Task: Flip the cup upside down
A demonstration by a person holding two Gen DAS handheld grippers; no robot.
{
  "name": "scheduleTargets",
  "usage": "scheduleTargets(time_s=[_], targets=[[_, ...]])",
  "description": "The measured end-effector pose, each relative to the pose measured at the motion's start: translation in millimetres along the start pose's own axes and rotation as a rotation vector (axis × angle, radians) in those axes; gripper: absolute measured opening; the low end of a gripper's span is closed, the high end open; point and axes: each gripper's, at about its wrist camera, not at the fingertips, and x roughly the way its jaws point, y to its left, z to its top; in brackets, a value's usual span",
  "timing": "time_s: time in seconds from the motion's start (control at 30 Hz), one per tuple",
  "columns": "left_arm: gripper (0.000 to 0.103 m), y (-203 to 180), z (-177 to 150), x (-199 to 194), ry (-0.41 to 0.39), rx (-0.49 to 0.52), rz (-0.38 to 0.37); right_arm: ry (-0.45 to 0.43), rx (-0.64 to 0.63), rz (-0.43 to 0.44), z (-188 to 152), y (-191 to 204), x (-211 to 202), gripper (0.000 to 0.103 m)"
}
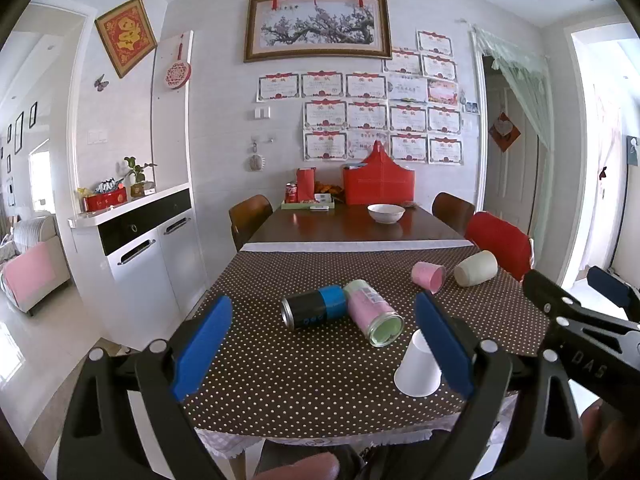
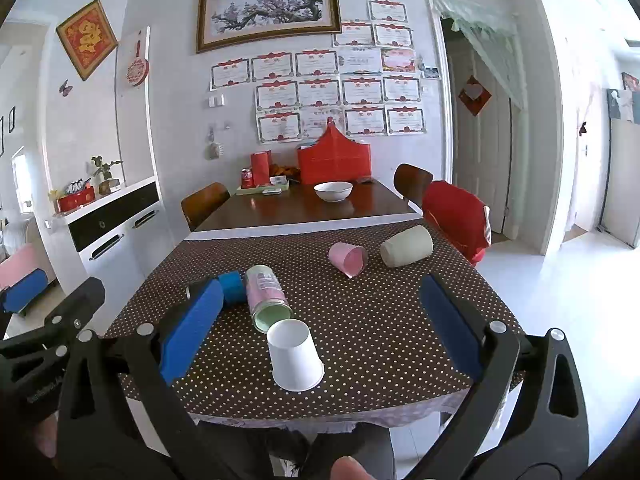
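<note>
A white paper cup (image 2: 295,357) stands upside down, mouth on the dotted brown tablecloth (image 2: 368,332), near the table's front edge. It also shows in the left wrist view (image 1: 418,365), partly behind my right blue pad. My right gripper (image 2: 320,332) is open and empty, held above and in front of the cup. My left gripper (image 1: 320,344) is open and empty, to the left of the cup. The right gripper's arm (image 1: 580,320) shows at the right of the left wrist view.
A pink-and-green can (image 2: 269,297), a black-and-blue can (image 1: 314,306), a pink cup (image 2: 349,259) and a beige cup (image 2: 406,246) lie on their sides on the cloth. A white bowl (image 2: 333,191) and red boxes sit at the far end. Chairs flank the table.
</note>
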Motion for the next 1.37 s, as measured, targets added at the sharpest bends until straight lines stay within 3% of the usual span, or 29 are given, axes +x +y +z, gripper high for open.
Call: scheduleTargets(time_s=[1.37], targets=[[0.091, -3.9, -1.6, 2.3, 0.005, -0.016, -0.021, 0.001, 0.002, 0.002, -0.4, 0.0, -1.0, 0.097]])
